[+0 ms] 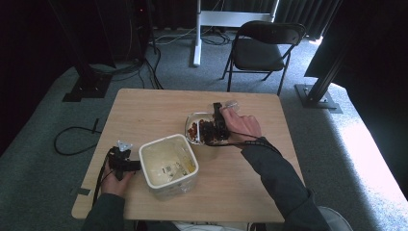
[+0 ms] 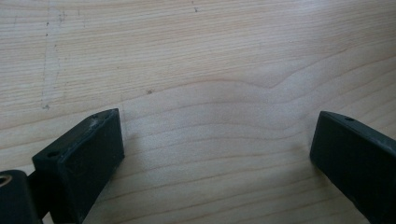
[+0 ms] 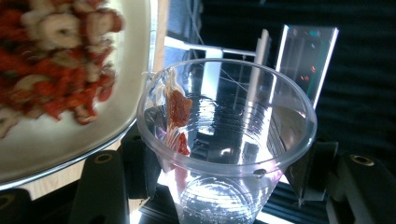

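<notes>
The clear cup, clamped upright in the right gripper, sits just beside the food bowl; the left gripper gapes over bare table.

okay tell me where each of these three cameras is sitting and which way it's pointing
High view: above the person's side, looking forward and down on the table; both forearms and hands show.
Left gripper view: on the left claw, facing bare tabletop; its two black jaws stand apart.
Right gripper view: on the right claw, looking along a clear plastic cup gripped between its jaws, beside the food bowl.
Shared: the high view and the right gripper view both show the bowl and cup.
</notes>
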The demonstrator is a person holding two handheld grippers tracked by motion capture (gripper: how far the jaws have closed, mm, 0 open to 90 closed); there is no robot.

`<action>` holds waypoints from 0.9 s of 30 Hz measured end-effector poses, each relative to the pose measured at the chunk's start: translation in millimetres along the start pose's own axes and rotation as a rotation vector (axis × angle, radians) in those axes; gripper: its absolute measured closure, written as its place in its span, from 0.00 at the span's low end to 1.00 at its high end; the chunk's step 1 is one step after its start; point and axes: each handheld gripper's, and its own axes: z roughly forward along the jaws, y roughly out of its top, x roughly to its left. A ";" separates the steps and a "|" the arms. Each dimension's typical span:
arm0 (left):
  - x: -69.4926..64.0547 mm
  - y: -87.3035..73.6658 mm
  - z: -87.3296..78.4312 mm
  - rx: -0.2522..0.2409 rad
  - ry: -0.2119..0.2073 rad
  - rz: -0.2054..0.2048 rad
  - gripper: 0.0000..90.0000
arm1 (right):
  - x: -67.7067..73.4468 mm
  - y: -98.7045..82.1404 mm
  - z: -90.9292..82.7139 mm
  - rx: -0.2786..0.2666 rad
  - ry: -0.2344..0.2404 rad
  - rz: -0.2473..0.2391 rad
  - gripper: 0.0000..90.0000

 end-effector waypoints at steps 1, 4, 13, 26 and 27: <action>0.0 0.0 0.0 0.000 0.000 0.000 0.04 | -0.6 0.5 0.0 -0.014 0.010 0.009 0.42; 0.0 0.0 0.0 -0.001 0.000 -0.001 0.04 | -0.8 0.7 0.7 -0.008 0.002 0.011 0.42; 0.0 0.0 0.0 0.000 0.000 -0.001 0.04 | 3.2 3.7 0.1 -0.015 0.004 -0.040 0.42; 0.0 0.0 0.0 0.000 0.000 0.000 0.04 | -1.7 2.1 -2.4 -0.054 0.032 0.036 0.42; 0.0 0.0 0.0 0.000 0.000 0.000 0.04 | -4.1 0.9 -2.8 -0.069 0.040 0.075 0.42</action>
